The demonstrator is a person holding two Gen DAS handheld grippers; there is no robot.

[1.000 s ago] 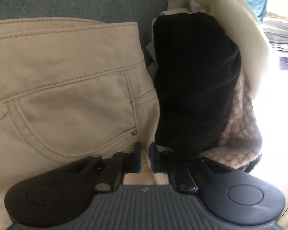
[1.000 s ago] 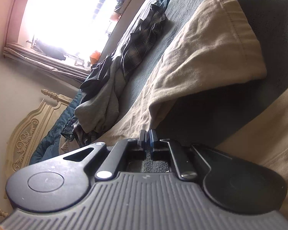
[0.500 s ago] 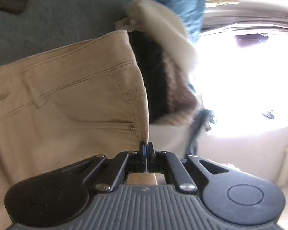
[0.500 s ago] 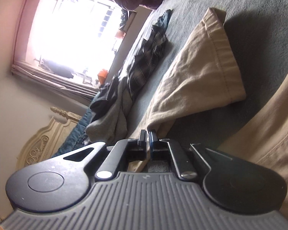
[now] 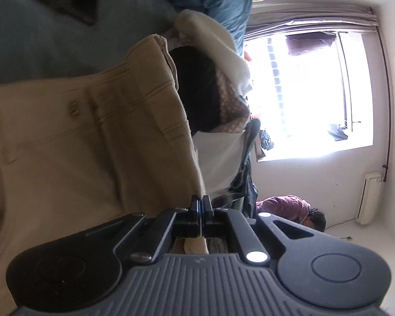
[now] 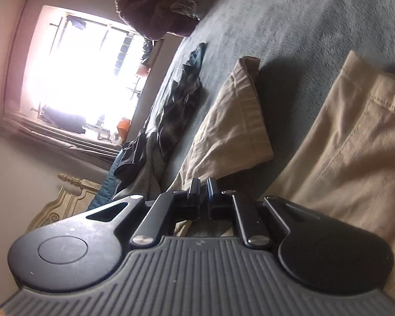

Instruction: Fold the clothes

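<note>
Beige trousers (image 5: 79,137) lie spread on the grey-blue bed cover (image 6: 316,21), waistband end in the left wrist view and a hemmed leg (image 6: 234,121) in the right wrist view. The cloth is a stitched twill, judged medium in weight, limp rather than stiff and not slippery; it should drape from any pinch, so the seamed side edge, waistband or hem are the firmest places to take hold. The left gripper (image 5: 202,205) has its jaws pressed together on the side edge of the trousers, cloth showing between and behind the pads. The right gripper (image 6: 202,188) is opening, its jaws a small way apart; the leg edge lies just below them and no cloth is seen pinched between the pads. No containers are visible. Just beside the waistband sits a stack of folded garments (image 5: 210,84), dark, patterned and cream. A loose heap of dark clothes (image 6: 171,115) lies along the far edge of the bed, below the bright window (image 6: 87,79).
</note>
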